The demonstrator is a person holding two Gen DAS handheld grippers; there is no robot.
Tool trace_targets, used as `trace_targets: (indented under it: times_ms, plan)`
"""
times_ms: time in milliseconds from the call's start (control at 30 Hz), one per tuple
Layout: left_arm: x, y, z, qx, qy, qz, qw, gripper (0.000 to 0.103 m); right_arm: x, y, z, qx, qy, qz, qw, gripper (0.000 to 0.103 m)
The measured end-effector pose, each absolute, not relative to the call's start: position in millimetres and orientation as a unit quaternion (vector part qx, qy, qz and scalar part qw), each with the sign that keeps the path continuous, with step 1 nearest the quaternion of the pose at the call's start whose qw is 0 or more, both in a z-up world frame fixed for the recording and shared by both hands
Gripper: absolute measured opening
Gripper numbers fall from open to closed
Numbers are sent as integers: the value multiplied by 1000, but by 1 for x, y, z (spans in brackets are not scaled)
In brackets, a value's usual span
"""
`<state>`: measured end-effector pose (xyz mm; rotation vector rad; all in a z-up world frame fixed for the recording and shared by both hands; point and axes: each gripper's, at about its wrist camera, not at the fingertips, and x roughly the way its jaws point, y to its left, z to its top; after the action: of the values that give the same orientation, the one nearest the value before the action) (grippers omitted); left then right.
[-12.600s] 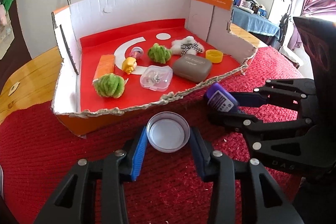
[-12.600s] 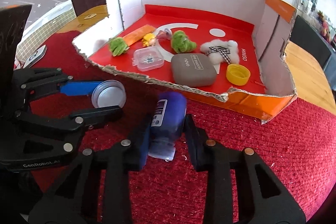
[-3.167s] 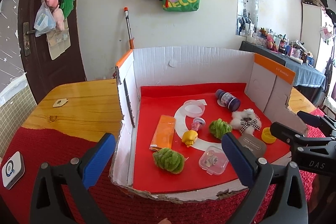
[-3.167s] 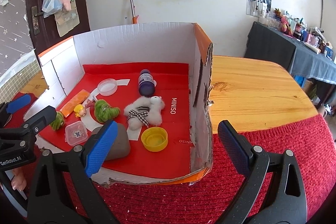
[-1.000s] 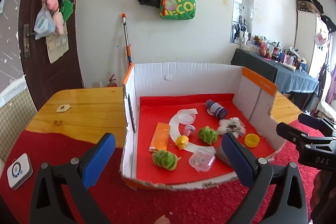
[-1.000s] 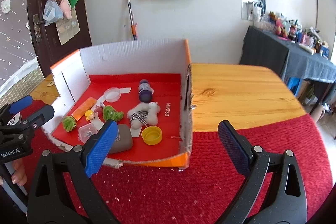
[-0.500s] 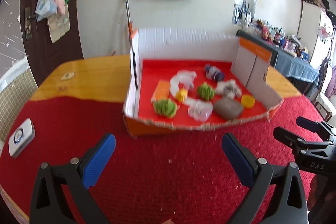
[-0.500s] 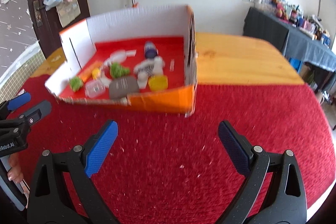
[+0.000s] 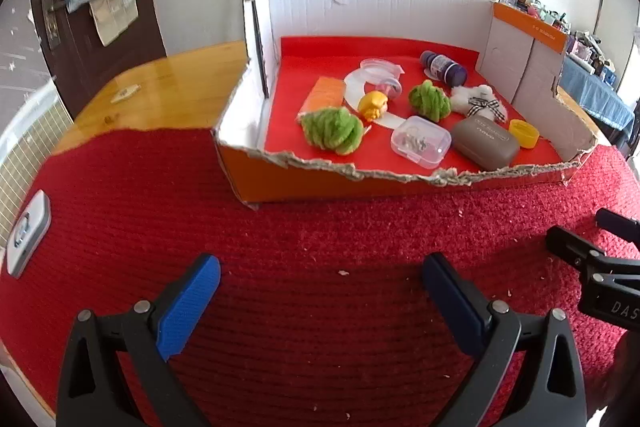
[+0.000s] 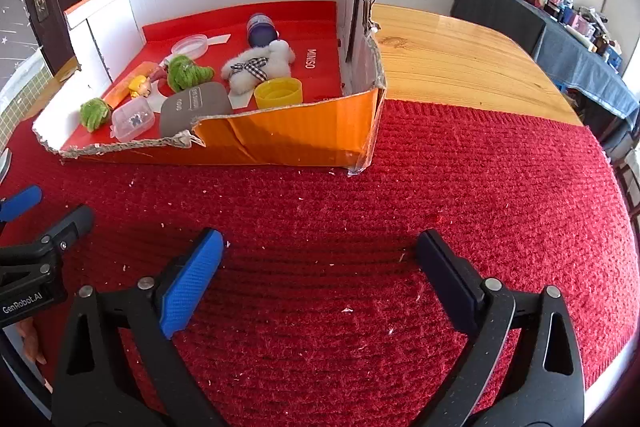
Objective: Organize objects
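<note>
A cardboard box with a red floor stands on the red mat; it also shows in the right wrist view. In it lie a purple bottle, a clear lid, green fuzzy toys, a white plush, a grey case, a clear small box and a yellow cap. My left gripper is open and empty, low over the mat in front of the box. My right gripper is open and empty, also over the mat.
The red mat covers the near part of a wooden table. A small white device lies on the mat at the left. A dark door and a white wall stand behind the table.
Both grippers have dropped lower and tilted down toward the mat in front of the box. Since 12.6 s ago the bottle and clear lid went from my grippers into the box.
</note>
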<state>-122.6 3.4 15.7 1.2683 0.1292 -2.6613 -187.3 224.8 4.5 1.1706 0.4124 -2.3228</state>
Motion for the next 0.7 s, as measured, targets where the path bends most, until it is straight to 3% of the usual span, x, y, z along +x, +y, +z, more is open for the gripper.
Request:
trace_targets:
  times_ms: [700]
  plan:
    - [-124, 8, 16, 431, 48, -895, 105, 103, -190, 223, 3, 434, 153, -854, 241, 103]
